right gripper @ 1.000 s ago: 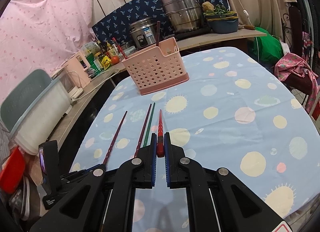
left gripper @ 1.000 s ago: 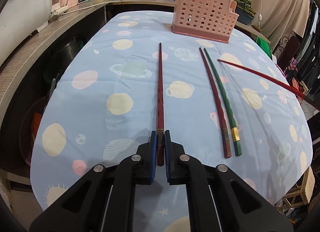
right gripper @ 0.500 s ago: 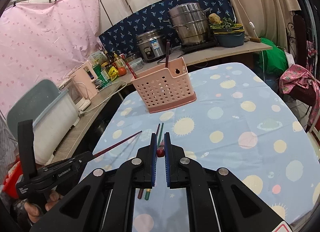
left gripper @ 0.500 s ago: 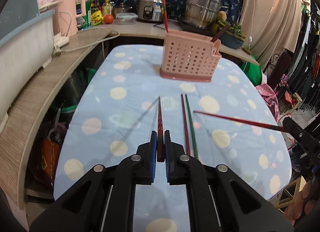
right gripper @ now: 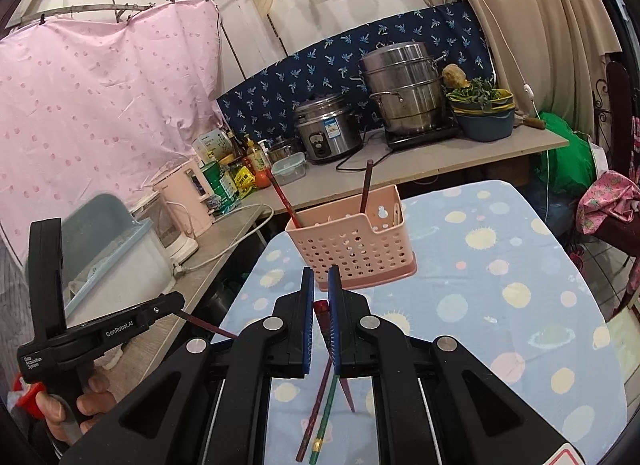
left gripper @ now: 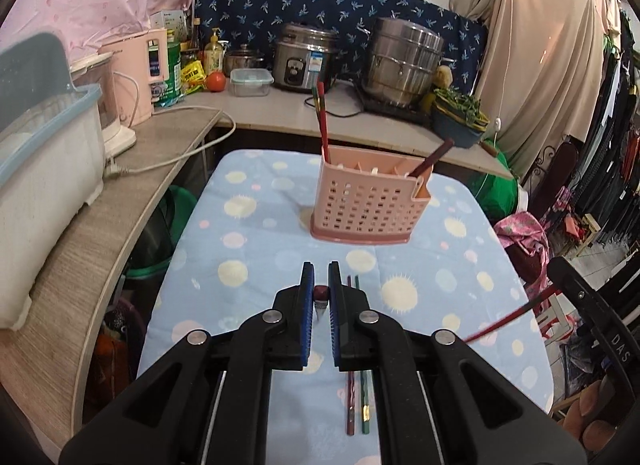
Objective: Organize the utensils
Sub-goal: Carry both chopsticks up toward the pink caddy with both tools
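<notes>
While you hold both tools above the table (left gripper: 248, 249), the stock reads as follows. Left gripper (left gripper: 321, 297): jaws pinched on a red chopstick (left gripper: 321, 292), seen end-on between the blue pads. Right gripper (right gripper: 319, 307): jaws pinched on a second red chopstick (right gripper: 320, 307), its shaft slanting down toward the cloth. Pink utensil basket (left gripper: 366, 205): upright near the table's far edge, two chopsticks standing in it, one at each end. Red-brown chopstick (left gripper: 351, 401) and green chopstick (left gripper: 364, 405): flat on the cloth, side by side, toward the near edge.
</notes>
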Motion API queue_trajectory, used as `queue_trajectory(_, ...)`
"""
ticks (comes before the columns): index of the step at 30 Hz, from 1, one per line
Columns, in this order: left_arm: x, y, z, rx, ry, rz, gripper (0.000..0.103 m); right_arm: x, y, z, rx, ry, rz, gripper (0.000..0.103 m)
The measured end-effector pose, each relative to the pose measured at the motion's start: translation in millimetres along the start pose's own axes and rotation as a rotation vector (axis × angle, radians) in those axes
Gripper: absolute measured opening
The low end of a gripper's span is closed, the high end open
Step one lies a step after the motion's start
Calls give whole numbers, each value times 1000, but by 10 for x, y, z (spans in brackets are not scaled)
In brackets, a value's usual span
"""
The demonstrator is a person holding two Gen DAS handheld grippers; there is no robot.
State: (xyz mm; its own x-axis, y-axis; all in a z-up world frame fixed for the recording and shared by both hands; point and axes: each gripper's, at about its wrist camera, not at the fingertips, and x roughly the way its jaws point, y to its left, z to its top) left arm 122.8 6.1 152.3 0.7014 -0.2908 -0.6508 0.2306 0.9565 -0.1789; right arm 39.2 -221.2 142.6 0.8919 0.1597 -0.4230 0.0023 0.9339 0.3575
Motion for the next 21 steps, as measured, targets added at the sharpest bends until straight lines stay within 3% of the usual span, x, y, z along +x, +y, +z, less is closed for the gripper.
queue_trajectory(14,-9,-212,821,2,-105,-45,7,281,-24,742,0,-75,32,1)
queue_trajectory(18,-31,-250,950,3,-131,-52,7,331,-65,738,2,-44,34,1)
queue_trajectory(21,-11,-231,926,5,-127,-52,7,410,-103,601,-10,13,21,7)
